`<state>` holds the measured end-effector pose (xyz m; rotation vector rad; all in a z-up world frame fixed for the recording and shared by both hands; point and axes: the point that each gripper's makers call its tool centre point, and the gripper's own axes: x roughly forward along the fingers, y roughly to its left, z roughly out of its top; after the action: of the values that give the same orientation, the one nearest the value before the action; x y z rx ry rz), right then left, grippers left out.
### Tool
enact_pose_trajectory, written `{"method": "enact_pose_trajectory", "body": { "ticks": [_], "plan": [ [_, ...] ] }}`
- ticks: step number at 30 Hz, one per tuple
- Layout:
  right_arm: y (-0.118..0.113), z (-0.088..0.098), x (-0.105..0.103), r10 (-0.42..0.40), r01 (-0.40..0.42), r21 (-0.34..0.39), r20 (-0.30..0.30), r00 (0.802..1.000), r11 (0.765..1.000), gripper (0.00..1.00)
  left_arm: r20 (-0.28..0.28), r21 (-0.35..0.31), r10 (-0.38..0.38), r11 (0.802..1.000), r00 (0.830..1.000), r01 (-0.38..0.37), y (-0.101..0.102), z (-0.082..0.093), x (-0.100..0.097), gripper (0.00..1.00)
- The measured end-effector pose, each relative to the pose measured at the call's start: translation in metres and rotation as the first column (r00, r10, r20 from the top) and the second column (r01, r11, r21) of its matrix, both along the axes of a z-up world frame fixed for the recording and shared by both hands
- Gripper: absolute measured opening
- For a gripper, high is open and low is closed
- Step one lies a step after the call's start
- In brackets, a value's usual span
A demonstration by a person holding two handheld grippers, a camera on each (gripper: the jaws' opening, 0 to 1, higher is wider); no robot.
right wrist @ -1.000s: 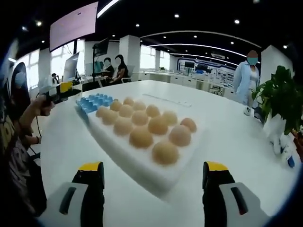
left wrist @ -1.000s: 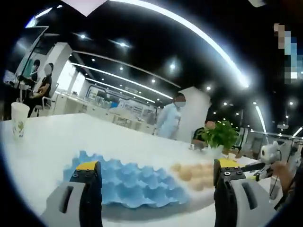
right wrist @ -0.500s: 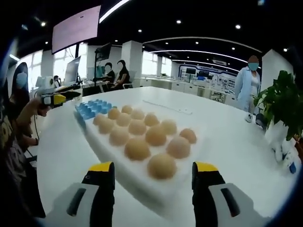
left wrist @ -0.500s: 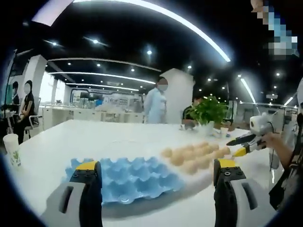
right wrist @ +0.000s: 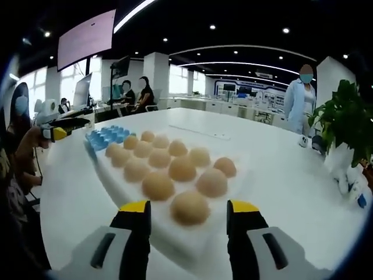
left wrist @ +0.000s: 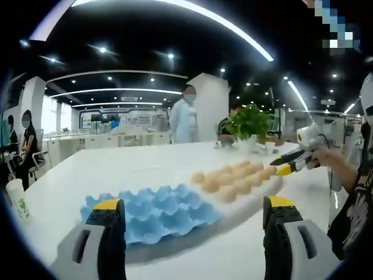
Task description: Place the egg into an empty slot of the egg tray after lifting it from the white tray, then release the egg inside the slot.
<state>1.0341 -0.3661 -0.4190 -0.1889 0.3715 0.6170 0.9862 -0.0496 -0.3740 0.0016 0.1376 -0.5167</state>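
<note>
Your right gripper [right wrist: 186, 213] sits low at the near corner of the white tray [right wrist: 204, 242], its jaws partly closed in and flanking the nearest egg [right wrist: 189, 207] without visibly touching it; a sliver of room remains on either side, and you hold nothing yet. That egg sits in the tray's front corner, with neighbouring eggs just behind it to both sides, so the free space lies toward you and above. The blue egg tray [right wrist: 105, 136] butts against the white tray's far end, and all the slots you can see look empty. From the left gripper view, your left gripper [left wrist: 192, 233] hangs wide open and empty just short of the blue egg tray's [left wrist: 151, 213] near edge, with bare white table [left wrist: 116, 172] beyond it. There your right gripper [left wrist: 285, 166] appears at the far end of the egg rows. A paper cup [left wrist: 16, 197] stands well off to one side near the table edge, and a potted plant [right wrist: 344, 125] stands well apart from the white tray.
</note>
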Motion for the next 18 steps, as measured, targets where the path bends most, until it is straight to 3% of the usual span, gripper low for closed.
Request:
{"method": "enact_pose_trajectory", "body": {
  "ticks": [8,18],
  "plan": [
    [0.005,-0.004,0.004,0.017,-0.017,-0.018,0.002,1.000,1.000,0.47,-0.009,0.032,-0.015,0.999,1.000,0.015,-0.005,-0.002,-0.002,1.00],
    [0.009,-0.007,0.004,0.012,-0.010,0.052,-0.041,0.999,0.999,0.39,-0.021,0.035,-0.043,0.998,0.999,0.043,-0.011,-0.004,-0.004,1.00]
  ]
}}
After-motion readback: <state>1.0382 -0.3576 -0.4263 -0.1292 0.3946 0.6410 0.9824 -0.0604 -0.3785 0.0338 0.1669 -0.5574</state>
